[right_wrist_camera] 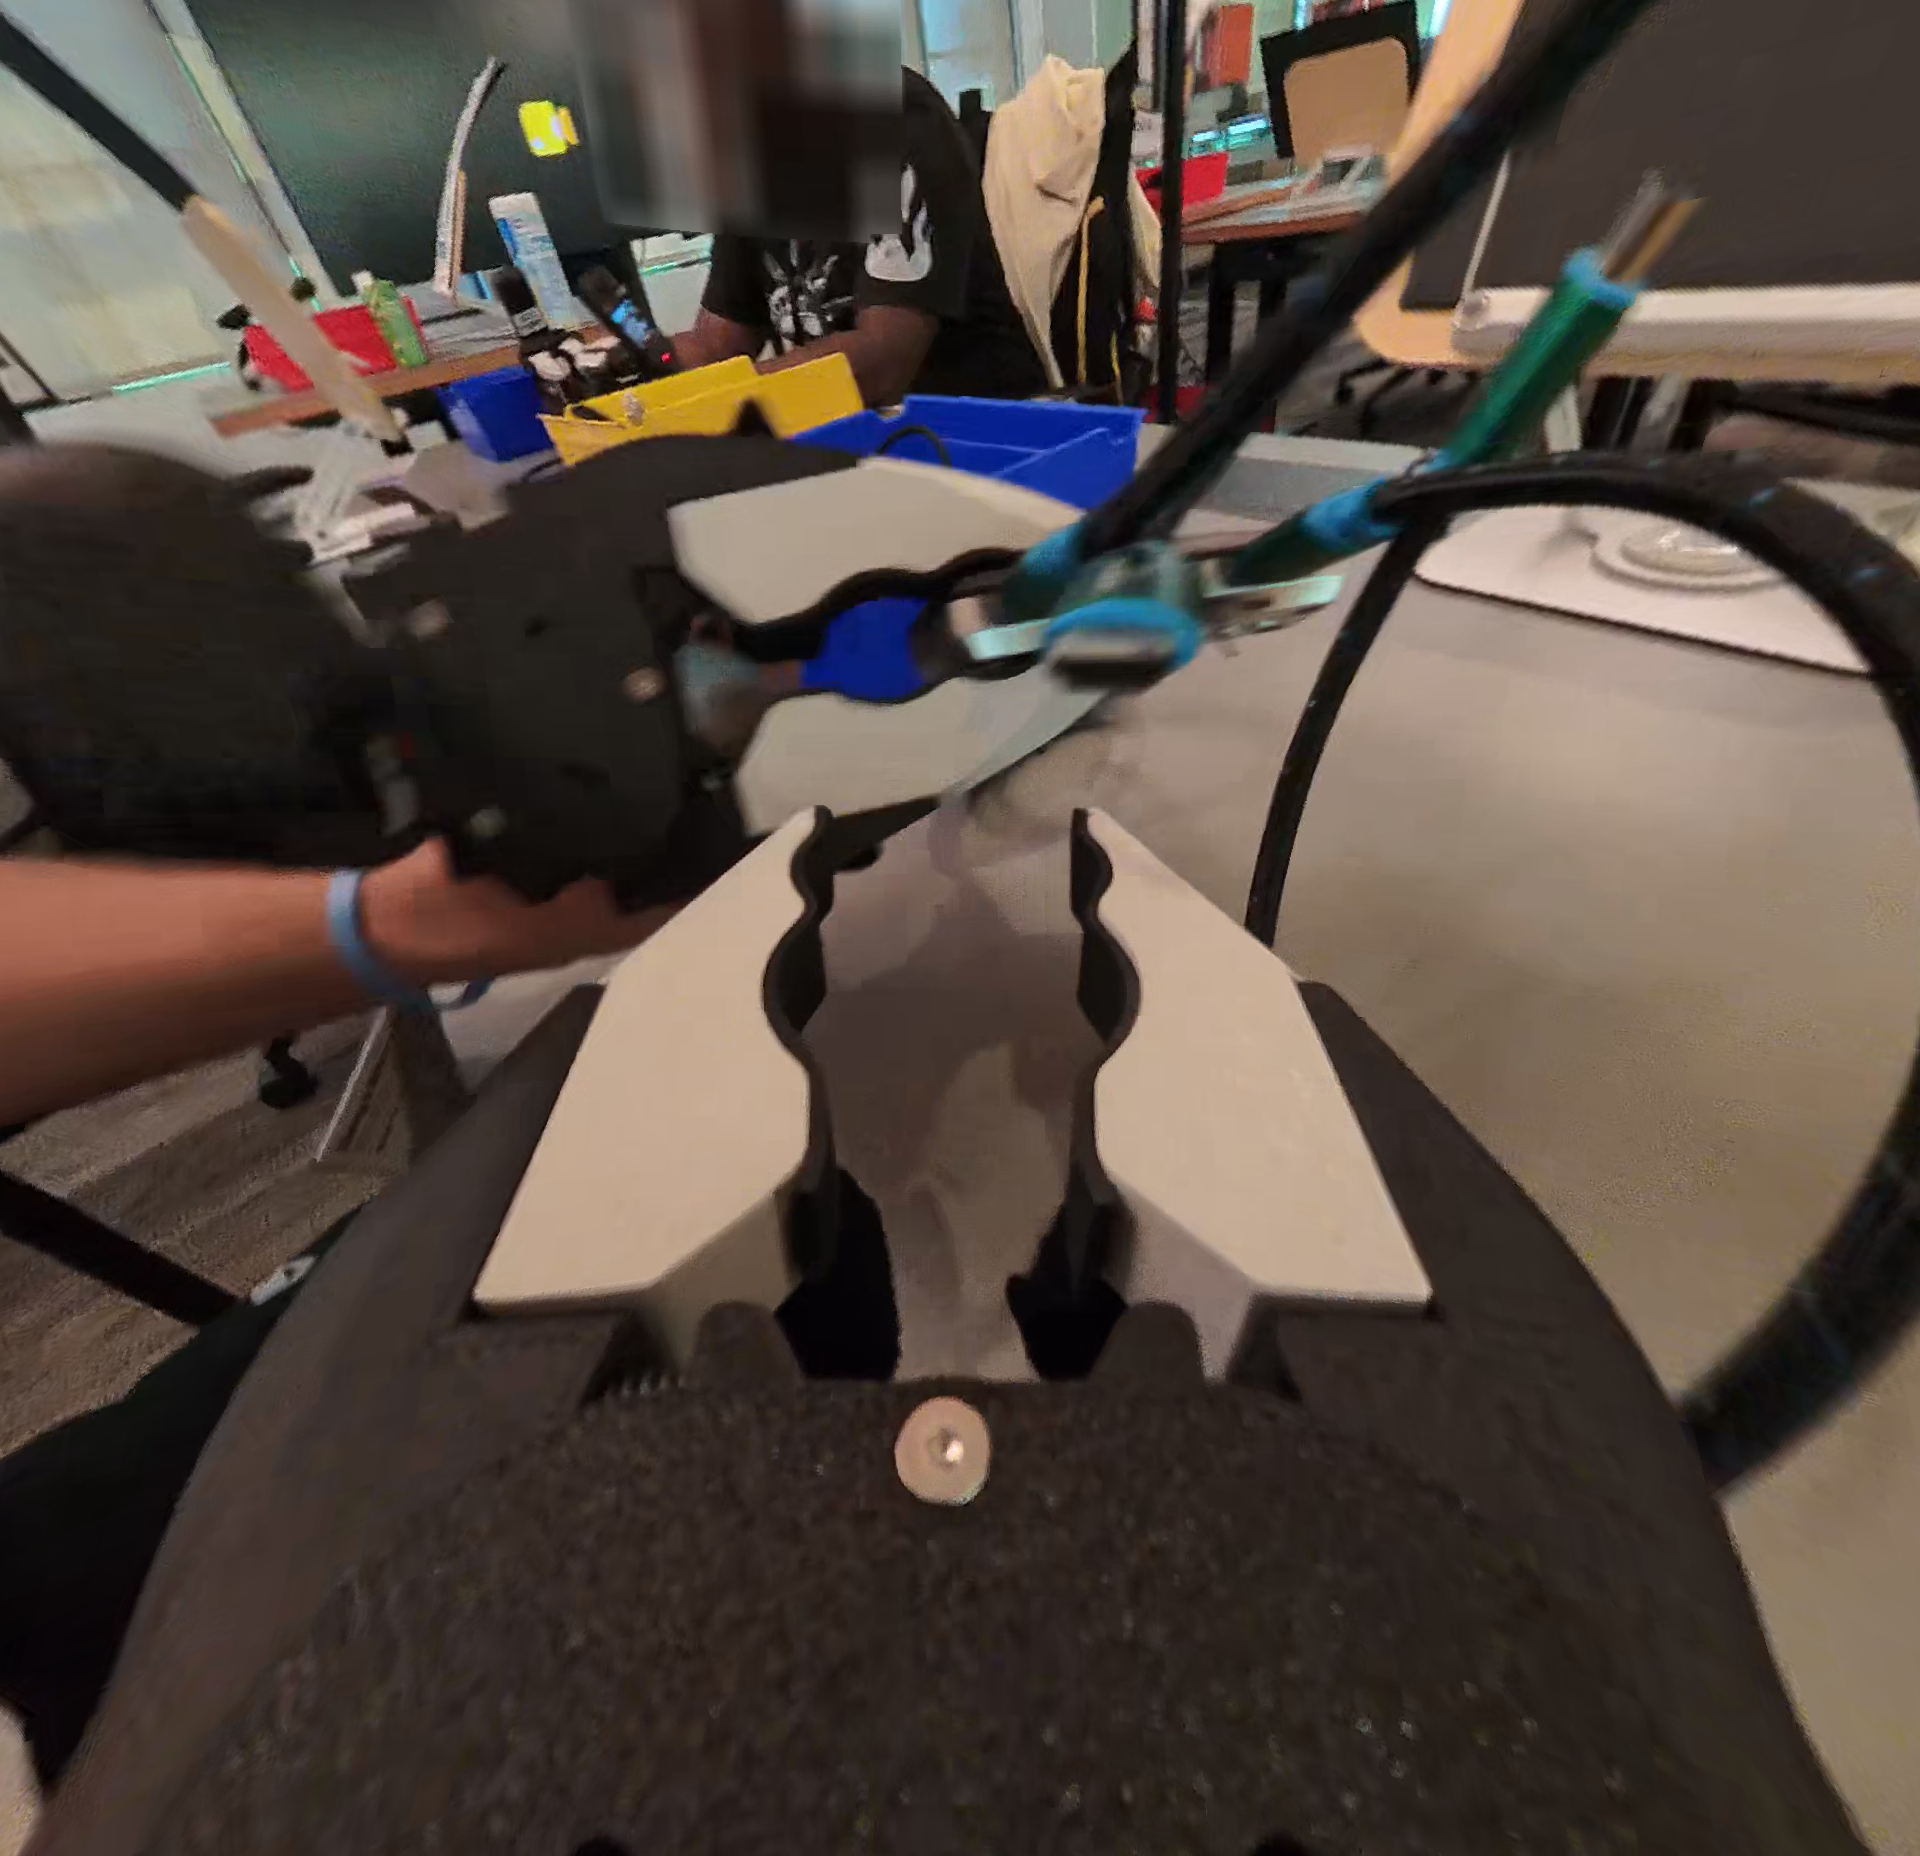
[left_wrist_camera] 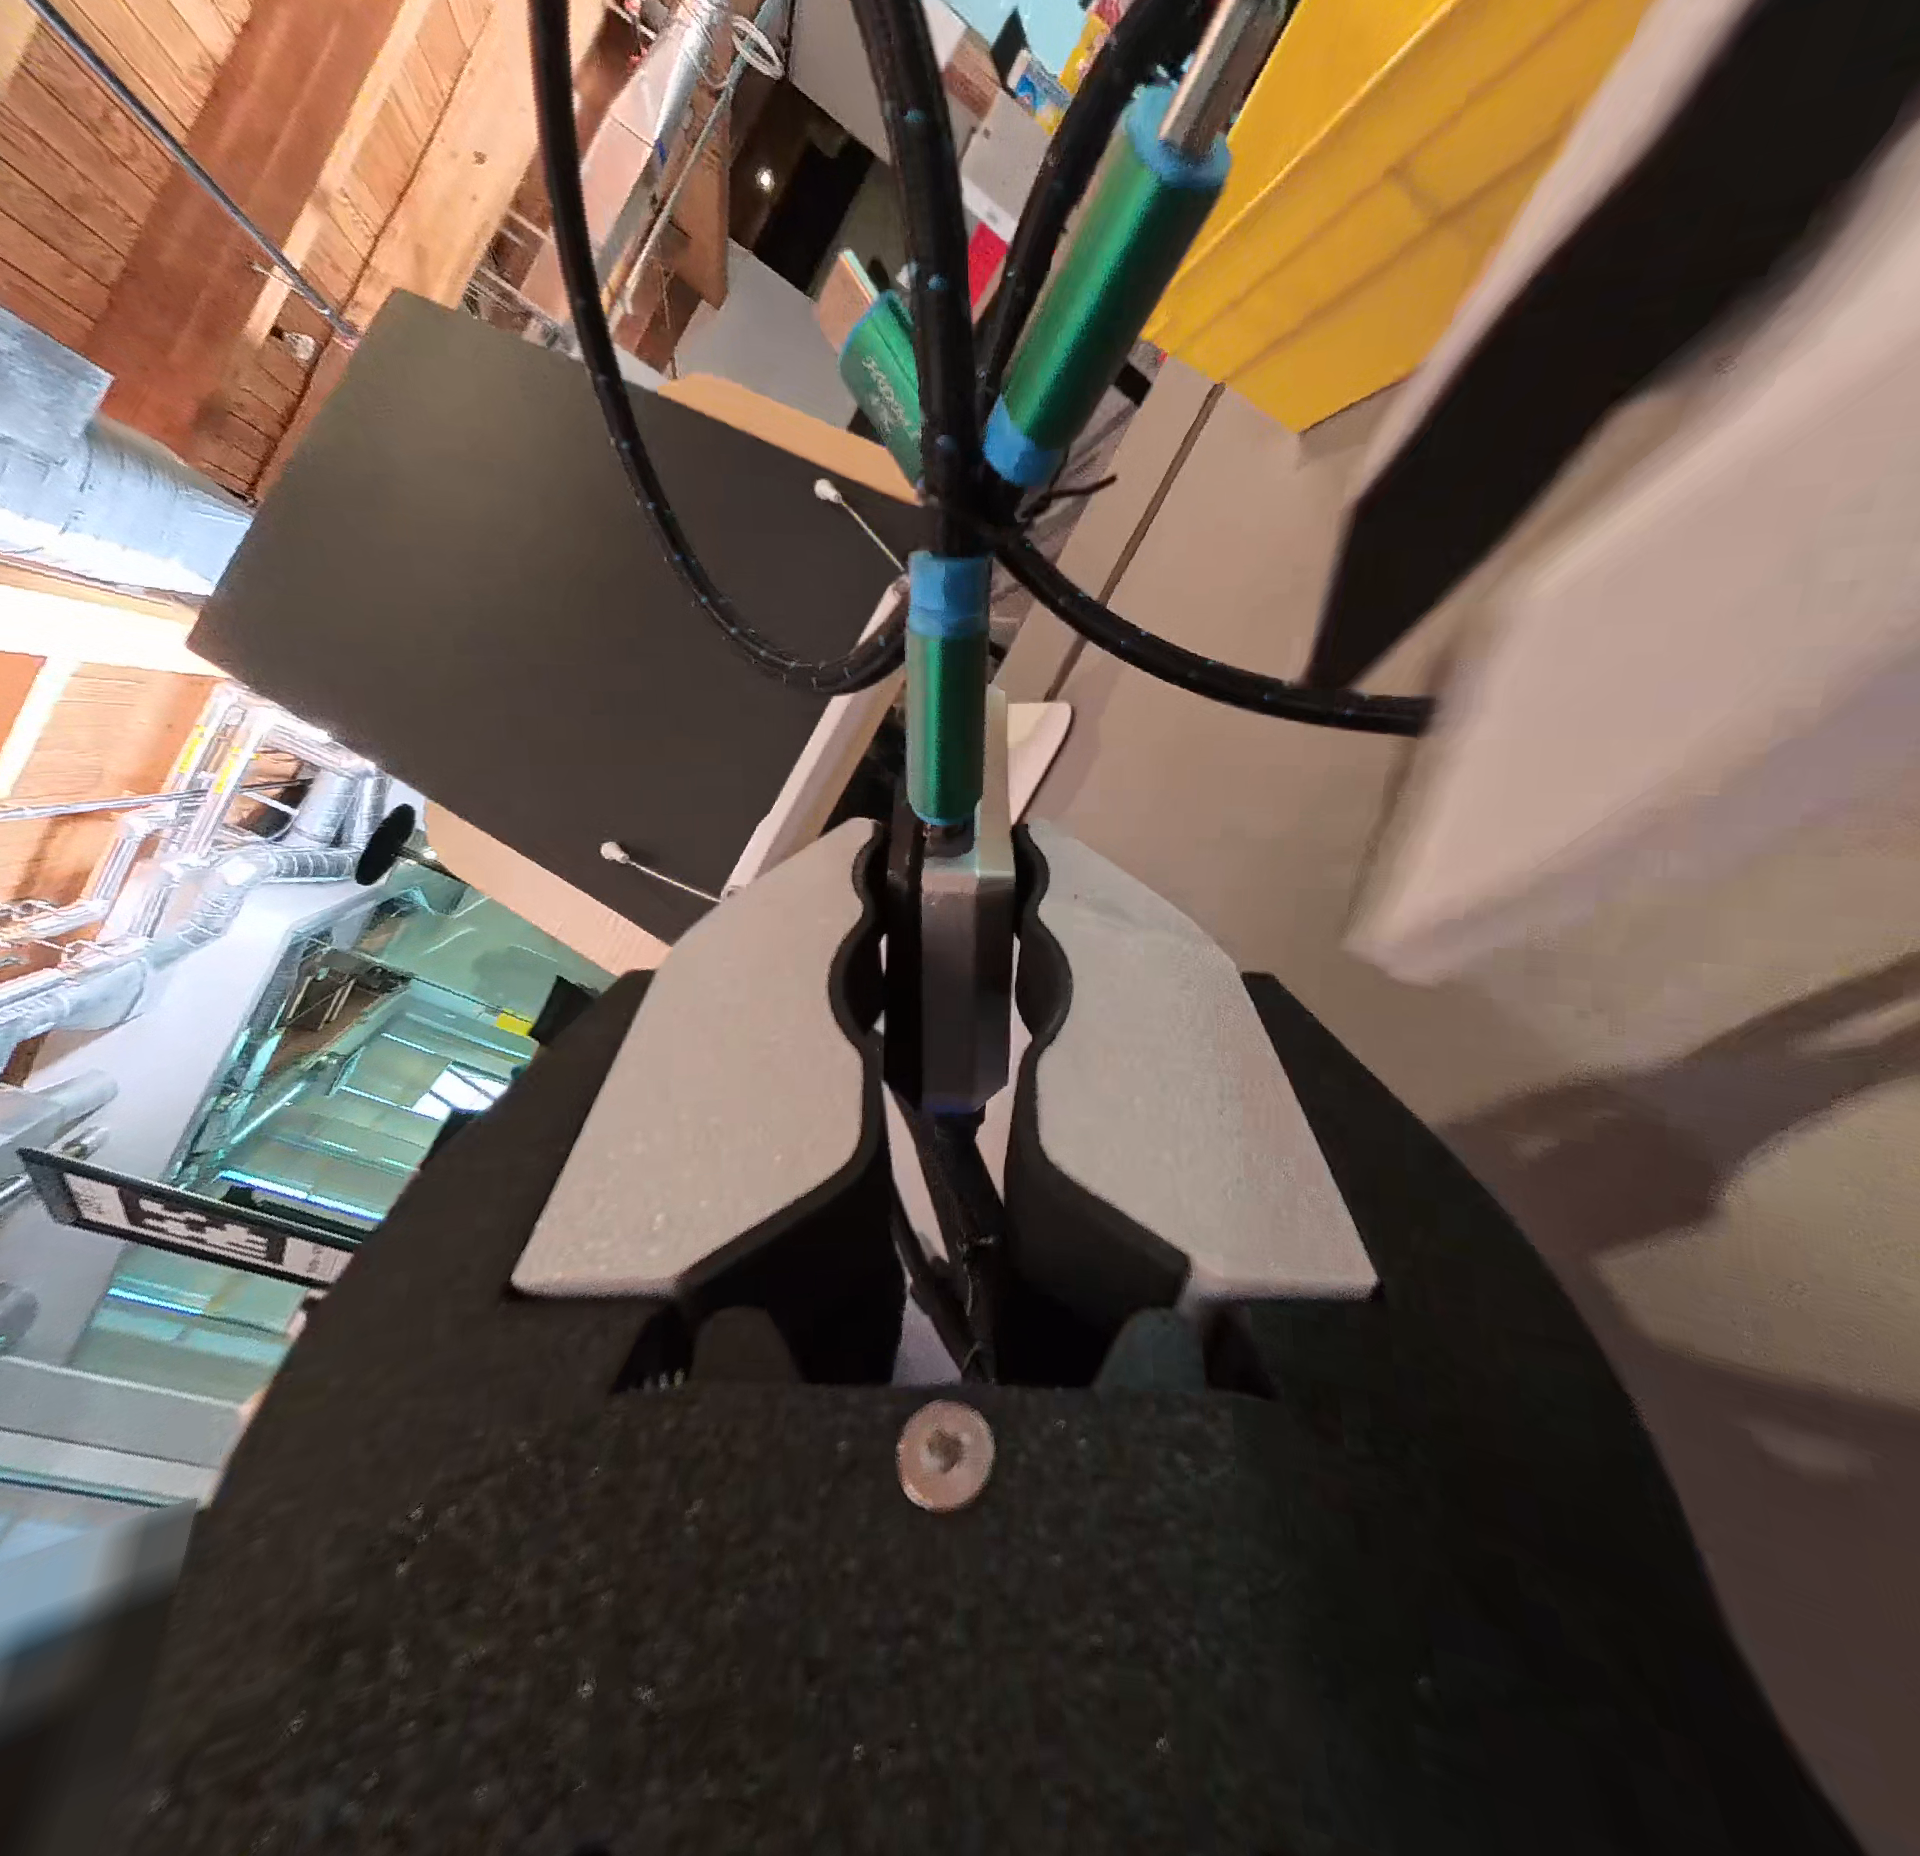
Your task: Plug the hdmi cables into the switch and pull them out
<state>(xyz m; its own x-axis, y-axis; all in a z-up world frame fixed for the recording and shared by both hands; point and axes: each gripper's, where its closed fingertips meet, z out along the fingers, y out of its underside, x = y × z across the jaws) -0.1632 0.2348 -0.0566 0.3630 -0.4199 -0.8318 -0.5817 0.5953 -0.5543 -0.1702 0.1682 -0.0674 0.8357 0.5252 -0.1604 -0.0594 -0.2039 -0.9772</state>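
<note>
Grey metal switch box (left_wrist_camera: pixel 961 975) sits pinched in the left hand-held gripper (left_wrist_camera: pixel 948 959); only the right view shows the right hand-held gripper (right_wrist_camera: pixel 948 933) spread wide, empty, above the grey desk (right_wrist_camera: pixel 1558 871)

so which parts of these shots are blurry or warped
Left wrist view: the right edge smears with motion, while the grey switch in the left gripper is sharp. Right wrist view: the green plug is blurred, and the black cable bows from the wide lens.

Grey table (right_wrist_camera: pixel 1558 871): white mat (right_wrist_camera: pixel 1621 601) at far right; blue bin (right_wrist_camera: pixel 997 445), yellow bin (right_wrist_camera: pixel 717 404) at far edge.
</note>
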